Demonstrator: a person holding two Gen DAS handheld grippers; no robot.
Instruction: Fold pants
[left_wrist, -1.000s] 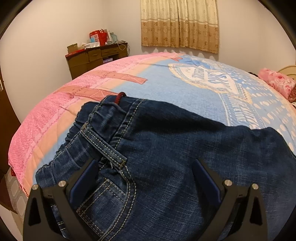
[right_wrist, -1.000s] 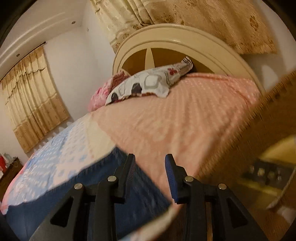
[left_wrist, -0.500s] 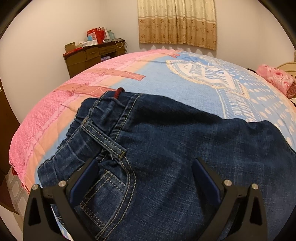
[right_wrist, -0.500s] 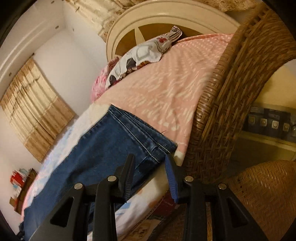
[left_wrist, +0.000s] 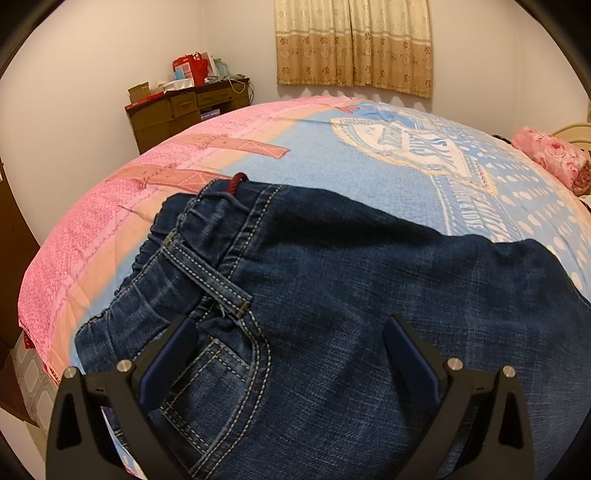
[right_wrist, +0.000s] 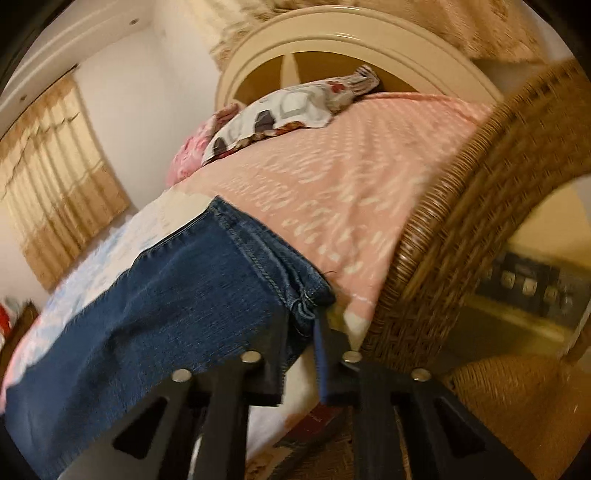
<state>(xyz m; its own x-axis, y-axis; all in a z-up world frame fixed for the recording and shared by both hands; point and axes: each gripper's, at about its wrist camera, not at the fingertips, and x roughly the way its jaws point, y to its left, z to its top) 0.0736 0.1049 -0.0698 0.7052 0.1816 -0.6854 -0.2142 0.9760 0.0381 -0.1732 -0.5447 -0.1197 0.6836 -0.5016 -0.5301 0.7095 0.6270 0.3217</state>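
Right hand-held gripper (right_wrist: 301, 325): its jaws are closing on the hem corner of the pants (right_wrist: 177, 295), and a small bunch of denim is seen pinched between the pads at the leg end, at the 5 o'clock corner of the visible cloth. Left hand-held gripper (left_wrist: 291, 354): its jaws stand wide apart above the hip area and nothing is held; the denim merely lies beneath them. The step in hand is judged to be the taking of the hem before the legs are carried toward the waistband. It is best done with both layers of the hem caught deep in the pads, not only the frayed corner, so that the fold is not lost when the cloth is lifted; the waist end is best pinned or gripped by the left so that the garment is not dragged along the bed (left_wrist: 332, 155).

The pants are dark blue jeans, laid flat and lengthwise on the patterned bedspread near the bed's edge. An elastic gathered waistband (left_wrist: 159, 258), a belt loop with pale stitching, a pocket at 7 o'clock and a red cord end at 11 o'clock are shown. A wicker chair (right_wrist: 461, 229) stands just beside the hem end.
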